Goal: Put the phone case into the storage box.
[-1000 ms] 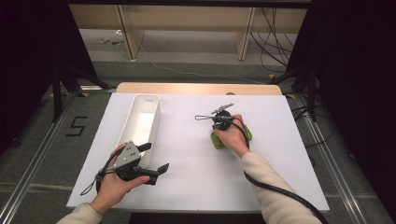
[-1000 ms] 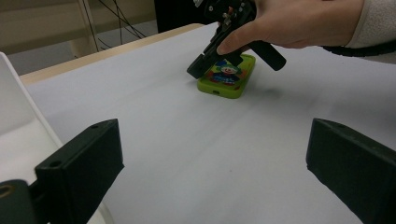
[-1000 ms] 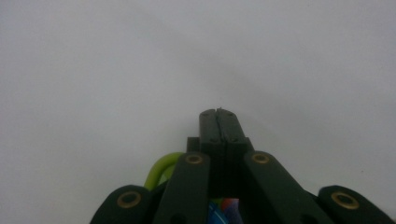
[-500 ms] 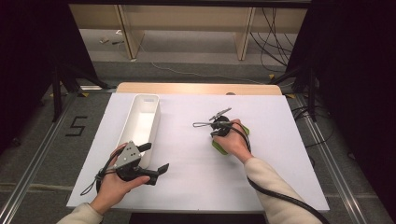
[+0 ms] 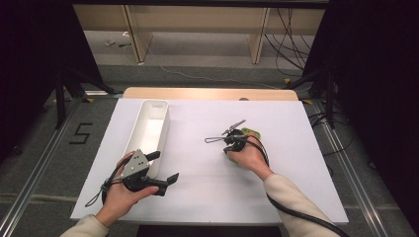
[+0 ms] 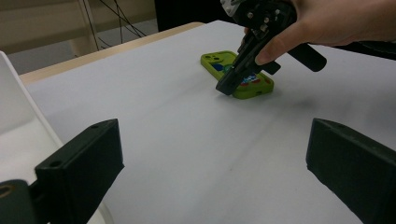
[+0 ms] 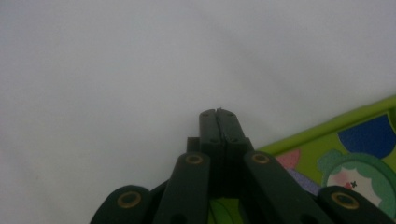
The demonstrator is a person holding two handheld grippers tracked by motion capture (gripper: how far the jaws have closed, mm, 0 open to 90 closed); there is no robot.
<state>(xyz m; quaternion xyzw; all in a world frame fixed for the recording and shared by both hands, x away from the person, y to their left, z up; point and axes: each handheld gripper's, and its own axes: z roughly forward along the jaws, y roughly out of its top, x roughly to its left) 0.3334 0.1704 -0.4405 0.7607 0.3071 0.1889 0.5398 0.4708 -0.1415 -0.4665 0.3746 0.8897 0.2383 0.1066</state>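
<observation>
Right claw (image 6: pixel 229 86) shut on nothing, tips on the near edge of the green phone case (image 6: pixel 236 74), flat on the worktop (image 5: pixel 197 192) at its centre. Probably nudging the case toward nine o'clock, where the white bin (image 5: pixel 148 133) stands. Left claw (image 5: pixel 165 168) wide open, empty, at seven o'clock. Next: keep pushing, or open and pinch an edge.

A long white tray (image 5: pixel 148 129) lies on a white table (image 5: pixel 296 163); cables (image 5: pixel 286 29) trail across the floor behind.
</observation>
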